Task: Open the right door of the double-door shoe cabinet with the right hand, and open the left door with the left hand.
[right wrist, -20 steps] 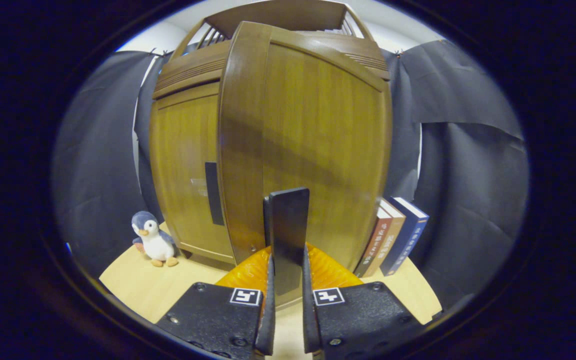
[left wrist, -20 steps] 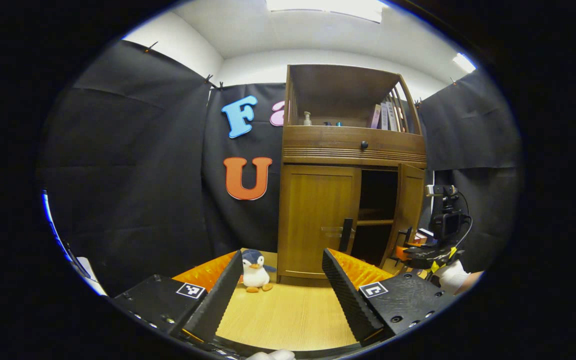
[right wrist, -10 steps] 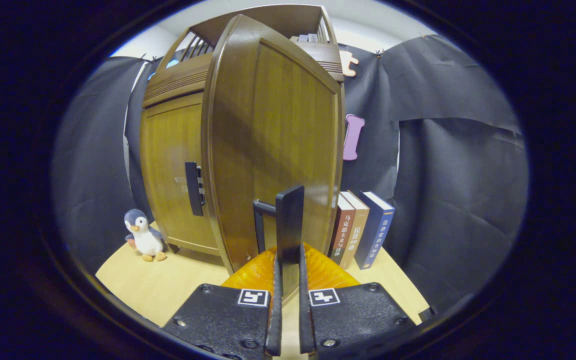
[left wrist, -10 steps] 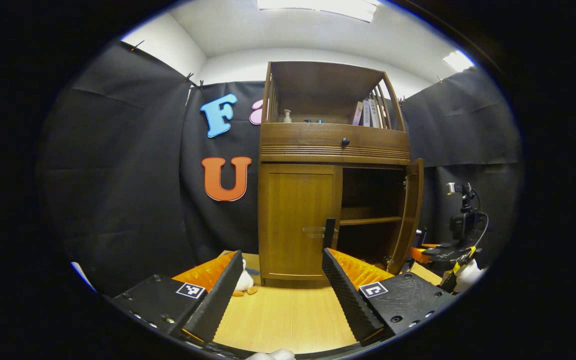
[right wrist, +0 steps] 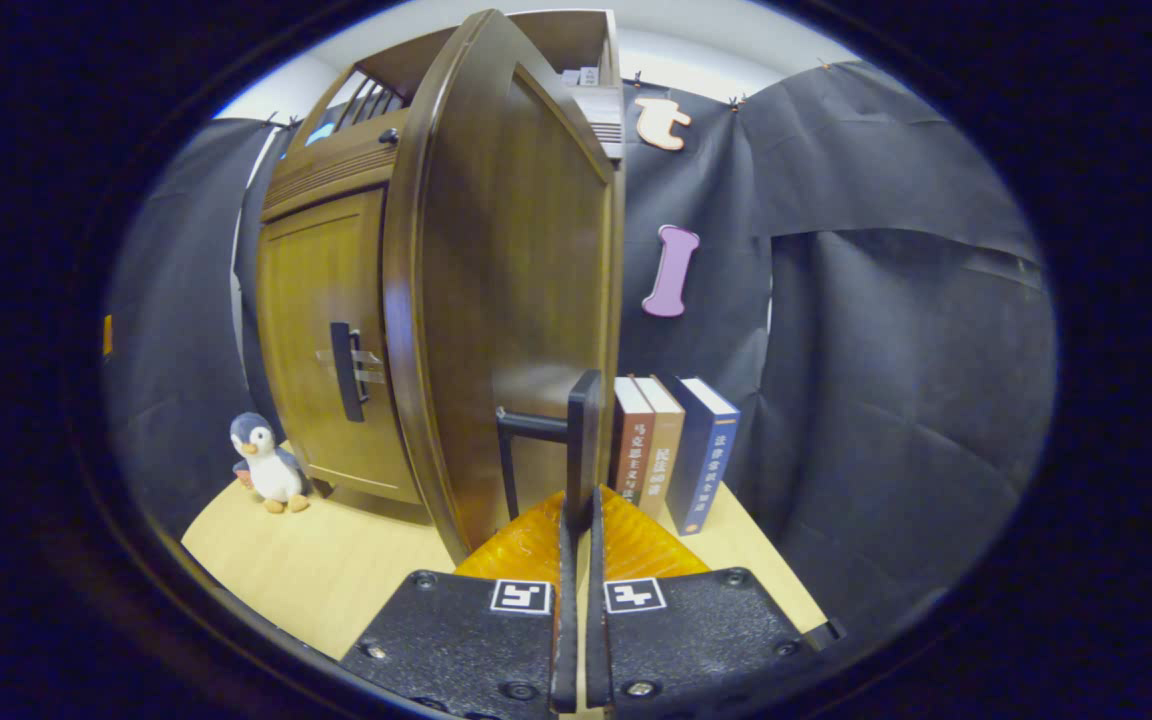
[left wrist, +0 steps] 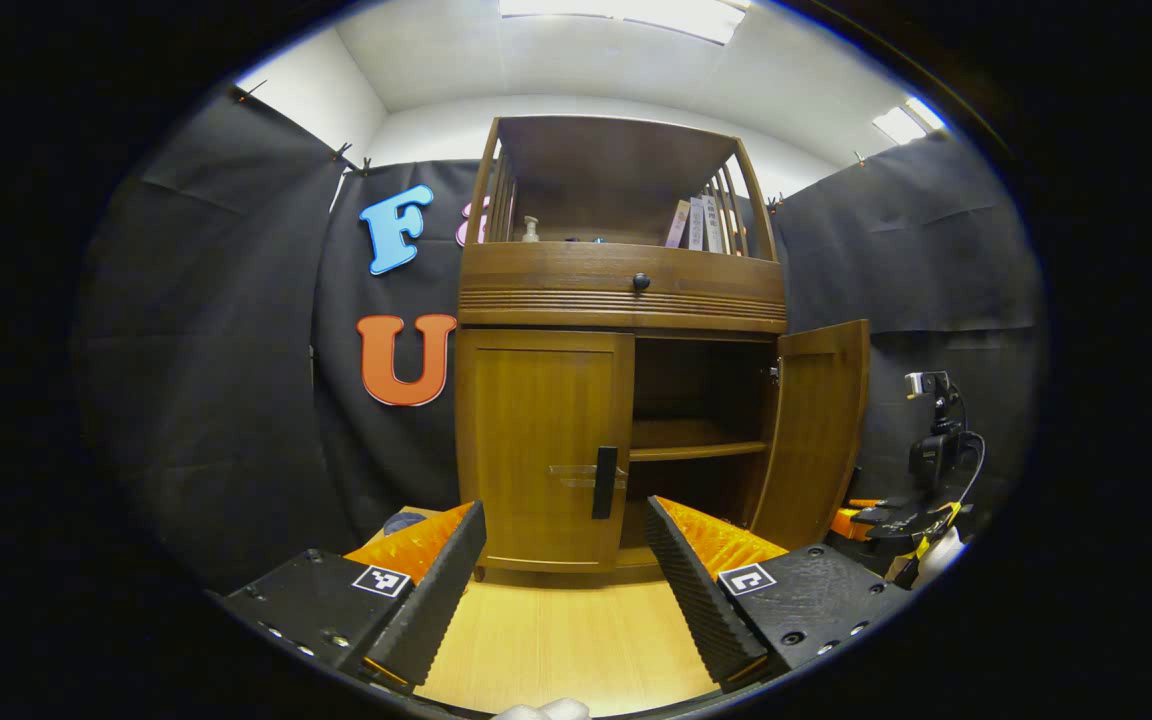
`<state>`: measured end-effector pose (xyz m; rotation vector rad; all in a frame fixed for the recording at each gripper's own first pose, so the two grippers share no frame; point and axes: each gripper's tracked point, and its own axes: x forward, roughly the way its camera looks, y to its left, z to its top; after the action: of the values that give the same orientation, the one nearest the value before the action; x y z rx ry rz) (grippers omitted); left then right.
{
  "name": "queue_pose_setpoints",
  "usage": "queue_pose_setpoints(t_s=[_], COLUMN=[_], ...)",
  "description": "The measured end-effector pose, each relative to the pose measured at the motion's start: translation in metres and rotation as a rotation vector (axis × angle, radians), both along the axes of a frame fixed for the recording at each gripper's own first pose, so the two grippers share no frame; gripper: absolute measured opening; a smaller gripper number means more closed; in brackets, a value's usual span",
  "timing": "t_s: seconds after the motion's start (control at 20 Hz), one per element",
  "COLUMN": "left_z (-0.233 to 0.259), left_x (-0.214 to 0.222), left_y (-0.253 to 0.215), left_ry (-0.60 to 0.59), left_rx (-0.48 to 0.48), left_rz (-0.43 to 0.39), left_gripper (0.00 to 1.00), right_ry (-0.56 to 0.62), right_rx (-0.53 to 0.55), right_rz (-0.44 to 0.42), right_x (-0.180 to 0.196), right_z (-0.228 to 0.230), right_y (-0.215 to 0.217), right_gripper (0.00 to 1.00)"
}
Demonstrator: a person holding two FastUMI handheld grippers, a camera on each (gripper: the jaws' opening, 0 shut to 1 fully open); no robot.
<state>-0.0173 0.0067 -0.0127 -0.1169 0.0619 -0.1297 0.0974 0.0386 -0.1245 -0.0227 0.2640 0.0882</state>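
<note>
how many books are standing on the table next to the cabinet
3. The books stand upright in a row on the table, just right of the open right door in the right gripper view; more may be hidden behind it.

Toy penguin (right wrist: 266,463) on the wooden table (right wrist: 336,580); 3 upright books (right wrist: 674,450) beside.

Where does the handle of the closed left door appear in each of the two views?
Left gripper view: left door handle stands right of centre, low on the door's right edge.
Right gripper view: it stands left of centre, beside the open right door.
Shared landmark: the drawer knob above both doors.
</note>
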Motion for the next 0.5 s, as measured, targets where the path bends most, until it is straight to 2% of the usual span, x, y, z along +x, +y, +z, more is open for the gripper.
queue_pose_setpoints(t_s=[0.05,0.1,0.15,0.4,0.5], left_z=[0.0,-0.001,-0.002,-0.006,-0.004], left_x=[0.002,0.002,0.002,0.008,0.008], left_y=[-0.006,-0.012,-0.018,-0.042,-0.049], left_ry=[0.001,0.002,0.003,0.013,0.012], left_rx=[0.001,0.006,0.012,0.009,0.008], left_rz=[-0.005,-0.007,-0.01,-0.014,-0.006], left_gripper=[0.96,1.0,0.96,0.96,0.96], right_ry=[0.005,0.008,0.012,0.018,0.024], right_rx=[0.004,-0.002,-0.013,-0.008,0.011], right_rz=[-0.007,-0.003,0.007,0.06,0.084], right_x=[-0.001,0.002,0.001,0.004,0.008], right_z=[0.0,0.0,-0.001,-0.002,-0.001], right_y=[-0.008,-0.015,-0.023,-0.031,-0.048], right_gripper=[0.06,0.04,0.04,0.04,0.04])
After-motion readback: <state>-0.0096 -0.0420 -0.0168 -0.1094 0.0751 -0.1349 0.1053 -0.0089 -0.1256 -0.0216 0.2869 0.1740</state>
